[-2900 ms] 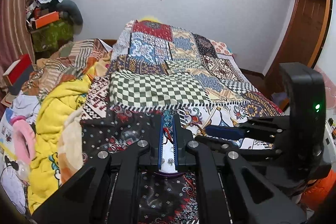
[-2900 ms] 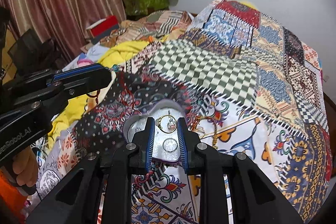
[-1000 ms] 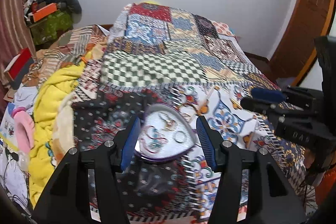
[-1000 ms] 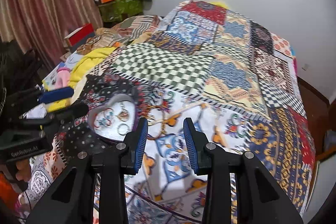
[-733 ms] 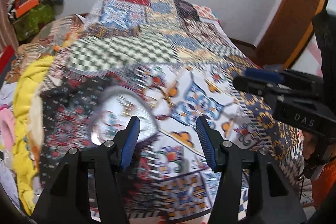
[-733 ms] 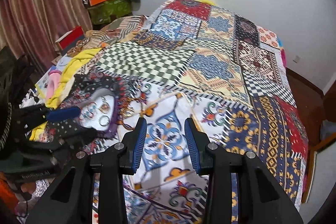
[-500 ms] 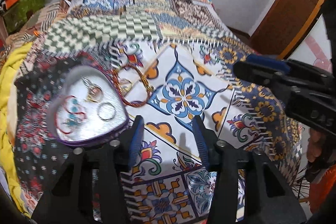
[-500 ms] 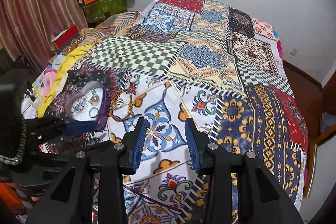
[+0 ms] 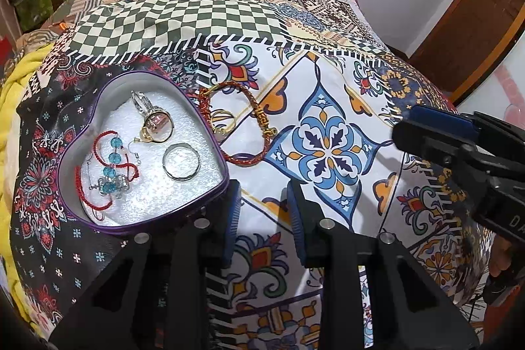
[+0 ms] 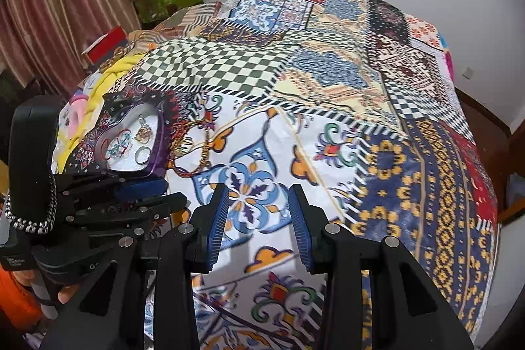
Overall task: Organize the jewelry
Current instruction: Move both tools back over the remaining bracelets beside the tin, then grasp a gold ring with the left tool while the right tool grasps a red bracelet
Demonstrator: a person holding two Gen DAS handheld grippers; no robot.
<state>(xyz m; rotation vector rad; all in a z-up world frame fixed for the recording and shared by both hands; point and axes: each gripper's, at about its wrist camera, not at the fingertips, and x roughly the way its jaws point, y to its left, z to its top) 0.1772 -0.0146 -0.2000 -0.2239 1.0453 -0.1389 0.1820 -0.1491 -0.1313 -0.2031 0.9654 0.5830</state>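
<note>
**Loose pieces on a busy quilt, both tongs empty**

I've got the left gripper point(image 9: 262, 212) hanging over the bed with its jaws apart and nothing between them; the right gripper point(image 10: 257, 220) likewise, jaws spread, empty, over the blue flower motif of the quilt point(image 9: 328, 150). Neither is touching any jewelry right now.

What worries me: the red-and-gold cord bracelet point(image 9: 249, 120) lies on the quilt just right of the heart-shaped tin point(image 9: 78, 127), and a small gold ring point(image 9: 223, 117) sits inside its loop; that ring nearly vanishes against the orange print, so I could easily close on fabric instead, or pinch the bracelet and drag the ring along with it; the quilt is soft, so pressing down may bunch the cloth and roll the ring away. My left jaw sits close to the tin's near-right wall; a careless sweep left could nudge or tip it, I judge.

The tin is open, purple-rimmed, lined white; inside, a plain silver ring point(image 9: 181, 165) at near right; a gold ring with a pinkish stone point(image 9: 157, 124) at far centre, a silver piece just beyond it; a red cord strung with blue beads point(image 9: 110, 166) filling the left lobe, tangled with something silvery I can't make out.
</note>
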